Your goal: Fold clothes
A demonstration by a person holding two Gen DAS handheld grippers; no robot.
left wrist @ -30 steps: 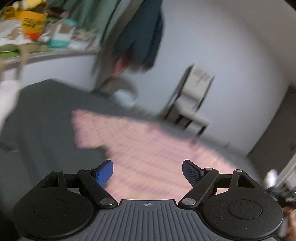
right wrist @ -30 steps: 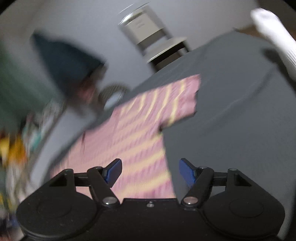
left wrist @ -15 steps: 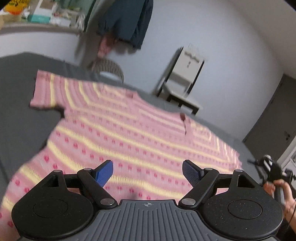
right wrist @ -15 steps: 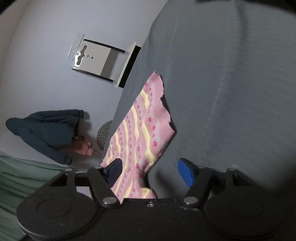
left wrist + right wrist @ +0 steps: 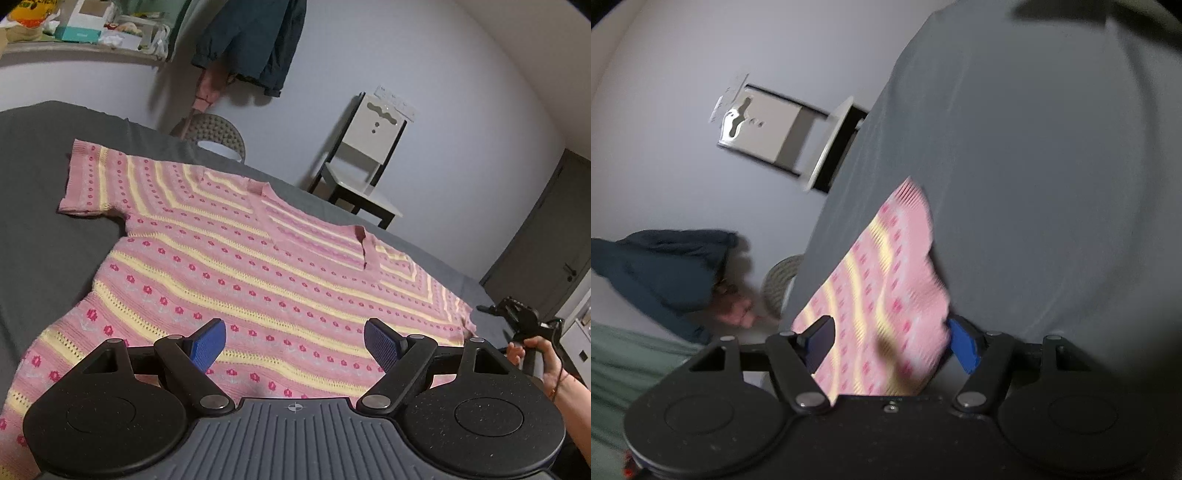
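Note:
A pink knit short-sleeved top with yellow stripes and red dots lies spread flat on a grey cover. My left gripper hovers open over the top's lower part, nothing between its blue pads. In the right wrist view, tilted and blurred, one sleeve of the top lies between the open fingers of my right gripper. The right pad is at the sleeve's edge, and no pinch shows. A hand holds the right gripper at the top's far right sleeve.
A white chair stands against the wall beyond the cover, with a woven basket to its left. Dark blue clothing hangs on the wall. A cluttered shelf sits upper left, a dark door at right.
The left gripper swung down over the top, then held still. The right gripper rolled and came in low to the sleeve, which now lies between its fingers.

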